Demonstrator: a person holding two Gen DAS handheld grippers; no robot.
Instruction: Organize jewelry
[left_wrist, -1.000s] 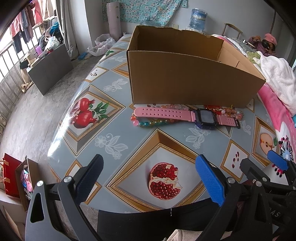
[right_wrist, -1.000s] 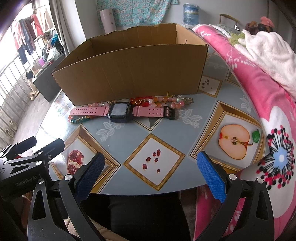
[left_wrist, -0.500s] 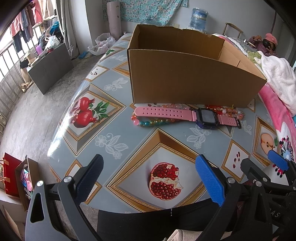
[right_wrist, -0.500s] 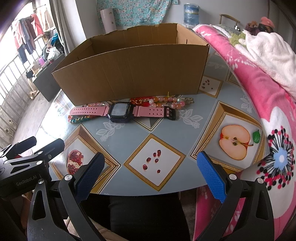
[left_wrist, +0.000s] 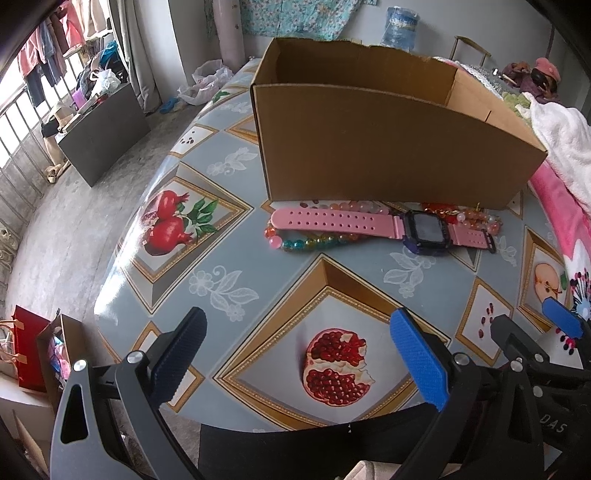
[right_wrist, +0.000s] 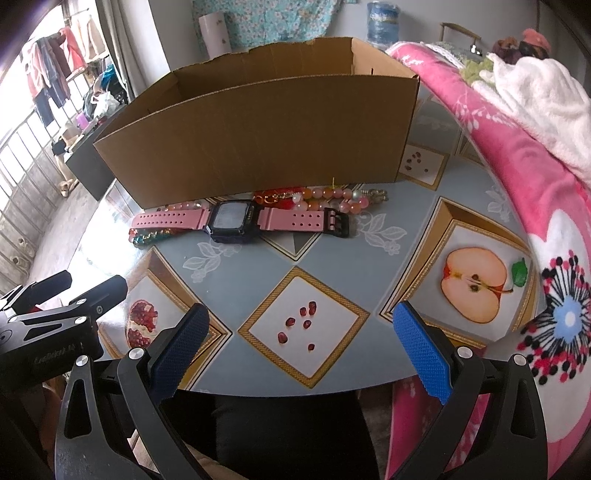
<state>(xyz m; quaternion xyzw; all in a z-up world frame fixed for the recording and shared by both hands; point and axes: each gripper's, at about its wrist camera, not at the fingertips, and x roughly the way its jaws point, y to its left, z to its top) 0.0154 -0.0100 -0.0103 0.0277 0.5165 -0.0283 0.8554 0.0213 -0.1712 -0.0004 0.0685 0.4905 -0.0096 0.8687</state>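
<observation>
A pink-strapped digital watch (left_wrist: 373, 225) (right_wrist: 236, 219) lies flat on the table in front of an open cardboard box (left_wrist: 388, 147) (right_wrist: 258, 140). Bead bracelets lie with it: a multicoloured one (left_wrist: 310, 243) (right_wrist: 147, 236) at its left end, and pink-orange beads with a red charm (left_wrist: 476, 218) (right_wrist: 325, 195) at its right. My left gripper (left_wrist: 299, 354) is open and empty at the near table edge. My right gripper (right_wrist: 301, 339) is open and empty, also at the near edge, to the right of the left one.
The table (left_wrist: 229, 258) has a grey fruit-print cover. A pink floral blanket (right_wrist: 517, 166) and white towel (right_wrist: 535, 92) lie at the right. A dark cabinet (left_wrist: 99, 136) stands on the floor at far left. A red bag (left_wrist: 26, 350) sits below left.
</observation>
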